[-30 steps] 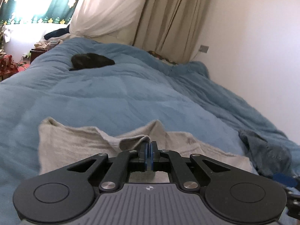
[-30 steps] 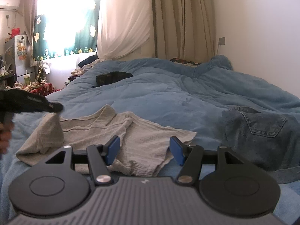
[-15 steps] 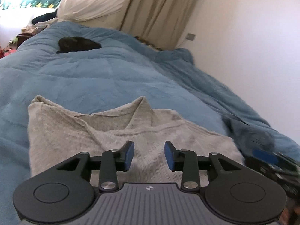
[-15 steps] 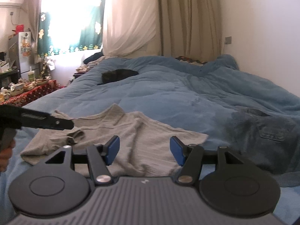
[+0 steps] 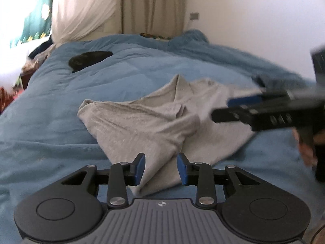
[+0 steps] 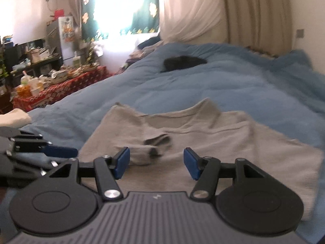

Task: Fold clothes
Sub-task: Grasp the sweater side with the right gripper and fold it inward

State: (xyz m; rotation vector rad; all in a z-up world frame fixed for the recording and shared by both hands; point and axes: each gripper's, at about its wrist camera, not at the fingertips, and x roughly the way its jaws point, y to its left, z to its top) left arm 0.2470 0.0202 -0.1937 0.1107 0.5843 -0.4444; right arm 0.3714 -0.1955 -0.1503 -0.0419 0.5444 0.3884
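**Grey top half-arranged on the bed, both grippers empty**

Blue quilted bedding fills the left wrist view, with cream curtains at 12 o'clock and a dark bundle of cloth at 10 o'clock. At centre lies the grey knit top, rumpled into a ridge that runs down toward the left gripper, whose jaws stand apart around that ridge's near end, pinching nothing. At 3 o'clock the right gripper reaches in over the cloth, blurred; its jaw gap cannot be told from this side.

From the right wrist view the right gripper is plainly spread wide and empty, low over the top. Only here do the neckline at 12 o'clock and a small bunched cuff or fold beside the left pad show, plus a cluttered red-clothed table at 10 o'clock.

I judge the step to be smoothing before a fold; the next move calls for pinching an edge.
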